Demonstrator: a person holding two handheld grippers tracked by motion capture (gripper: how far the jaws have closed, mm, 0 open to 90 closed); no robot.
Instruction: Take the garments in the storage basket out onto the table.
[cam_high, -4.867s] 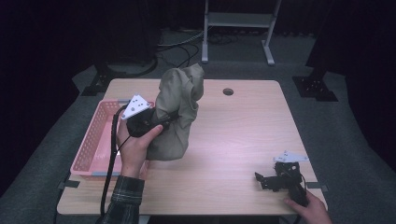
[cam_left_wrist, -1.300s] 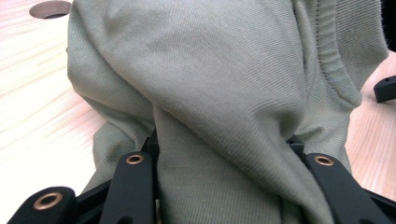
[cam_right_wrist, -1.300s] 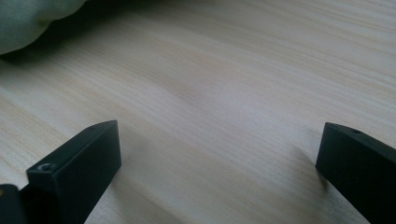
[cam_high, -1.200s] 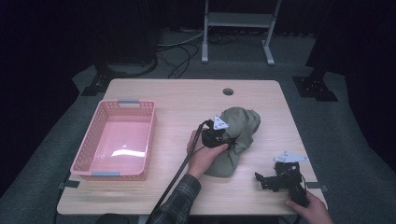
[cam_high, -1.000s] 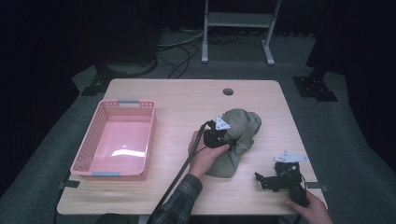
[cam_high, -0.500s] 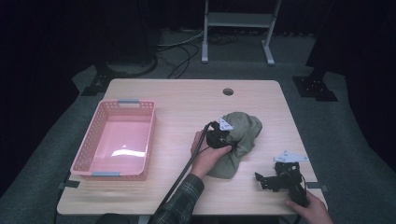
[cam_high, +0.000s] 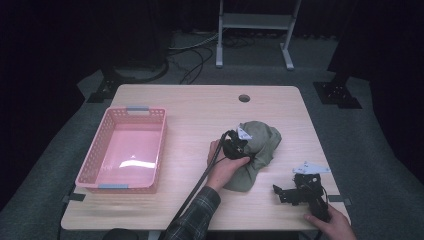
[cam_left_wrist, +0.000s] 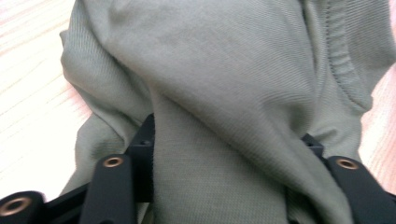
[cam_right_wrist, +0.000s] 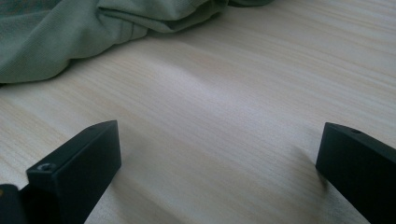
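Left hand-held gripper (cam_high: 239, 146) reaching over the wooden worktop (cam_high: 200, 115), jaws spread wide around the green garment (cam_high: 260, 145), right hand-held gripper (cam_high: 300, 192) lying with jaws apart beside it, dark room surrounding.

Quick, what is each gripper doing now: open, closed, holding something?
Left gripper: jaws apart, with the green garment bunched between them.
Right gripper: open, jaws wide apart, holding nothing, over the table.

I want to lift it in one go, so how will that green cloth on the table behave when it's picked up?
The green cloth lies crumpled in soft folds, so it will probably droop and hang. Its ribbed knit bunches between the left gripper jaws, so grip seems secure.
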